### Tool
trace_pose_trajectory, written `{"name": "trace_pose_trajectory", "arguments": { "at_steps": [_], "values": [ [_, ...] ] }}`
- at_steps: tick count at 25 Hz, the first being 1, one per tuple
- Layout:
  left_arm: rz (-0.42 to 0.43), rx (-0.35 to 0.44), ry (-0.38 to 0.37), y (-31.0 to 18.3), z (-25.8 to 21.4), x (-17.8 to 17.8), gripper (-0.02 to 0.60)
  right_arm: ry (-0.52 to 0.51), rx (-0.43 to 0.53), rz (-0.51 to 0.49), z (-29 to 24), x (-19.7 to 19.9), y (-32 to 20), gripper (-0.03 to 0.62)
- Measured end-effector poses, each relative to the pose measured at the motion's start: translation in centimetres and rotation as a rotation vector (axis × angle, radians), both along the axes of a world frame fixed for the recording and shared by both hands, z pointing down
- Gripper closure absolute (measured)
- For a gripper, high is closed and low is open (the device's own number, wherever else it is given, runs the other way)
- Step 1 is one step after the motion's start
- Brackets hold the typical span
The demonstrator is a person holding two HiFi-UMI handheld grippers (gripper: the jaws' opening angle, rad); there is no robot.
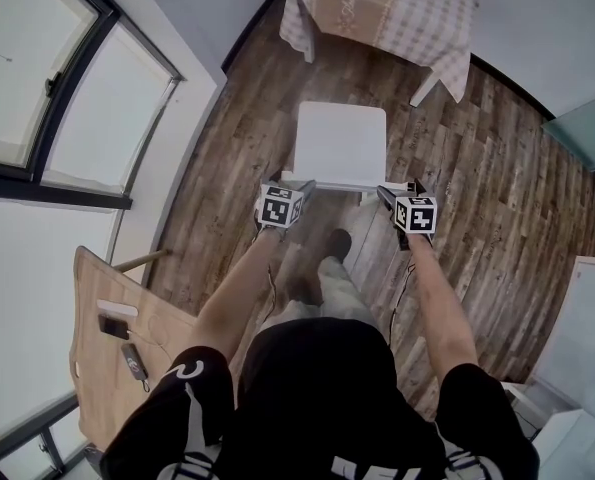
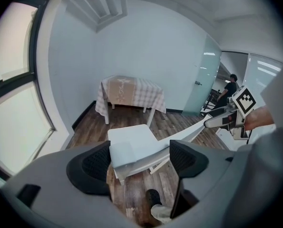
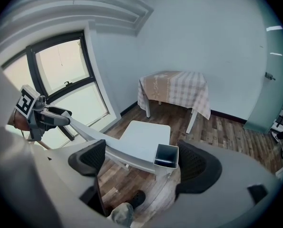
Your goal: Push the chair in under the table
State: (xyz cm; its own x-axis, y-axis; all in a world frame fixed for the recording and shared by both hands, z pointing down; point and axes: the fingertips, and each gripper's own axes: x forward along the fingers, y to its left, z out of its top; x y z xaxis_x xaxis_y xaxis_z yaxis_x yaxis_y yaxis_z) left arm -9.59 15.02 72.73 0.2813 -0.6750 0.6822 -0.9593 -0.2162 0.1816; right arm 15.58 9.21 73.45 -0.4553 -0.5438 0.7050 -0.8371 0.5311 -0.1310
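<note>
Straddling the left end of the top rail of the white chair (image 1: 339, 143) with the left gripper (image 1: 295, 182), jaws spread wide, pads not pressing. Straddling the right end likewise with the right gripper (image 1: 389, 192), also released.

Taking in, from the head view alone, the wooden desk (image 1: 97, 368) at lower left below the window (image 1: 37, 78), and the whole stretch of plank floor (image 1: 497, 198) around the chair. Catching, in the left gripper view alone, a person (image 2: 230, 87) standing at far right. Showing, in the right gripper view alone, the rail's hollow square end just beside the right pad.

Standing upright, plain white with a flat seat, facing the cloth-covered table (image 1: 417, 18) but apart from it, not yet under it.
</note>
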Motion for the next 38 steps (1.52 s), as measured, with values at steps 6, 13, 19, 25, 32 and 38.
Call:
{"name": "trace_pose_trajectory", "arguments": {
  "at_steps": [6, 13, 19, 25, 32, 38],
  "values": [
    [-0.005, 0.003, 0.006, -0.4, 0.2, 0.2, 0.193, -0.025, -0.03, 0.003, 0.3, -0.1, -0.2, 0.106],
    [-0.003, -0.001, 0.02, -0.6, 0.4, 0.2, 0.186, -0.012, -0.06, 0.006, 0.6, -0.5, -0.4, 0.075],
    [0.011, -0.022, 0.038, -0.8, 0.4, 0.3, 0.181, -0.013, -0.06, 0.007, 0.6, -0.4, -0.4, 0.077],
    [0.007, -0.018, 0.038, -0.9, 0.5, 0.3, 0.179, -0.016, -0.062, 0.006, 0.6, -0.4, -0.5, 0.077],
    [0.005, -0.021, 0.034, -2.0, 0.4, 0.5, 0.179, -0.022, -0.069, 0.013, 0.4, -0.1, -1.3, 0.089],
    [0.009, -0.013, 0.032, -3.0, 0.3, 0.2, 0.178, -0.044, -0.061, 0.01, 0.0, 0.2, -2.0, 0.137]
  ]
}}
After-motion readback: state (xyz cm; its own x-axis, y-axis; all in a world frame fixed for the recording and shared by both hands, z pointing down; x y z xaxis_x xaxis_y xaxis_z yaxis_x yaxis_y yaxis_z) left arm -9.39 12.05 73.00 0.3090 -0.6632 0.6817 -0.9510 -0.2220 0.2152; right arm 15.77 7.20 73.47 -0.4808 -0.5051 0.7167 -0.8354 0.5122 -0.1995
